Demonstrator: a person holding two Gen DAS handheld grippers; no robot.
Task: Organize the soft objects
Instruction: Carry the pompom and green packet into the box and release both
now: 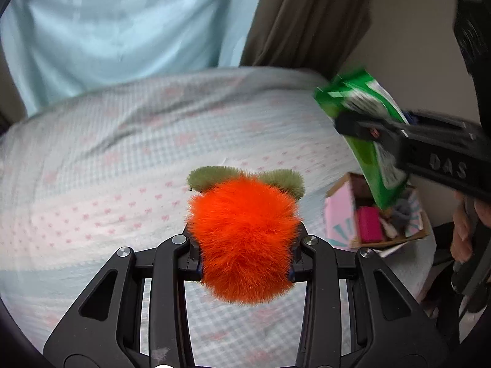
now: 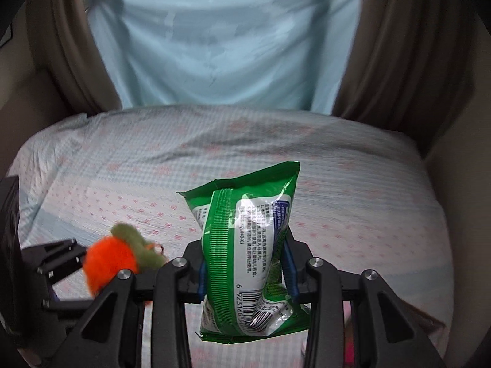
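The left gripper pinched one fluffy orange plush ball with two green ears, above the checked pink-bow bedsheet. At three o'clock from it, one open cardboard box of soft items sat nearer the right gripper, which clamped one green plastic tissue pack, long axis upright.

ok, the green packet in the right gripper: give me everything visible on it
The green packet is a glossy plastic pillow pack, soft-looking, with a ribbed seam down its back, a white panel of small print and a barcode near the lower end. It stands roughly upright, crimped top edge uppermost, clamped at mid-height between the jaws of the right gripper and lifted clear of the checked bedsheet. The left wrist view shows it blurred.
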